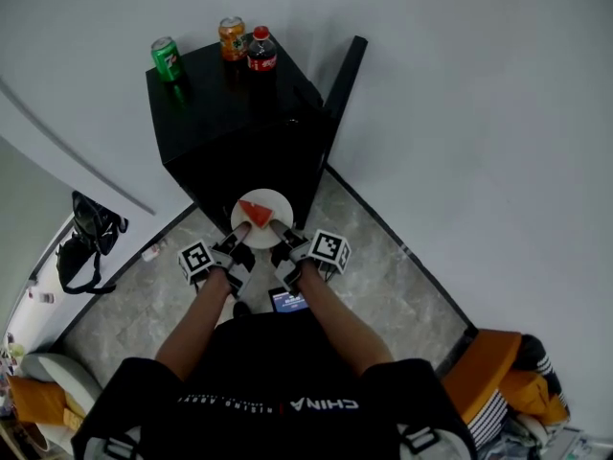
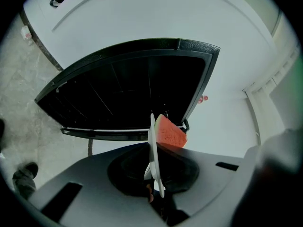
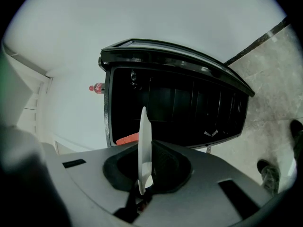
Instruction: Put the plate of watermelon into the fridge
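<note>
The white plate carries one red wedge of watermelon and is held in the air just in front of the open black mini fridge, above the grey stone floor. It is outside the dark compartment, close to its opening. Each gripper view shows the plate edge-on, with the wedge on its fridge-facing part.

The left gripper is clamped on the plate's near rim from the left, its jaws pinching the thin edge. The right gripper pinches the same rim just beside it, jaws likewise closed on the plate. The two grippers sit side by side.

The fridge door stands swung out on the right. On top of the fridge stand a green can, an orange can and a red-capped cola bottle, near its back edge. A black bag lies on the floor well to the left.
</note>
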Available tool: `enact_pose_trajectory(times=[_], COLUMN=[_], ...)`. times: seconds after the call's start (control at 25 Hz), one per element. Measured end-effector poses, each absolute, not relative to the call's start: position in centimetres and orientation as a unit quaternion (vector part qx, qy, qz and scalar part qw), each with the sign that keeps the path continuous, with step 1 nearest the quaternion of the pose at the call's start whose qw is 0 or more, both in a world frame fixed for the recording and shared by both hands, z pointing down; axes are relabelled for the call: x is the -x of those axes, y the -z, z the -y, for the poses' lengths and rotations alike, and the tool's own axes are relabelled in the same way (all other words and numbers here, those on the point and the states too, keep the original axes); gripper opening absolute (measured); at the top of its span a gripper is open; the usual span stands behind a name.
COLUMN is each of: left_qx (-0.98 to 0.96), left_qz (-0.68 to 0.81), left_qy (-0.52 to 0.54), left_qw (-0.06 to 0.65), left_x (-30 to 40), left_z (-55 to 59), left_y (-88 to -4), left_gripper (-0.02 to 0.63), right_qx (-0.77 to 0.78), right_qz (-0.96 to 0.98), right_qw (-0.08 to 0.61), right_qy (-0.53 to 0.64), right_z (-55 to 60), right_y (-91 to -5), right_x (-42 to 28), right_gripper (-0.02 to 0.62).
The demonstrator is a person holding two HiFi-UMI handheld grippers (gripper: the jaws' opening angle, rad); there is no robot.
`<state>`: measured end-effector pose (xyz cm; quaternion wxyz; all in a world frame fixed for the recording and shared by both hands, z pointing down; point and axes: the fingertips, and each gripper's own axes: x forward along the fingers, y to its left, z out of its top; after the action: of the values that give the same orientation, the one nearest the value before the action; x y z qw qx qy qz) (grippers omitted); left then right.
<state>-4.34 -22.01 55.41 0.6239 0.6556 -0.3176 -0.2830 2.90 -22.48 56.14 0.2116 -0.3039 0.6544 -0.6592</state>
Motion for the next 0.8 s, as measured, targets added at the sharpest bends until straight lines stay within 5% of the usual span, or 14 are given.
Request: enact_pose_trajectory(times=[0.8], left_qx=[-0.649], left_qz=[0.320], left_qy=[0.287], left_qw=[0.627], left_x=[4.22], left_z=[22.21], left_y=[-56.00], left_gripper=[0.029], right_qx=[0.295], right_qz=[-0.649], right_qw=[0.206], right_qy=[0.670], right_z=[22.86], right_y=[-57.11], right_x=[-2.85], right_gripper=[0.028])
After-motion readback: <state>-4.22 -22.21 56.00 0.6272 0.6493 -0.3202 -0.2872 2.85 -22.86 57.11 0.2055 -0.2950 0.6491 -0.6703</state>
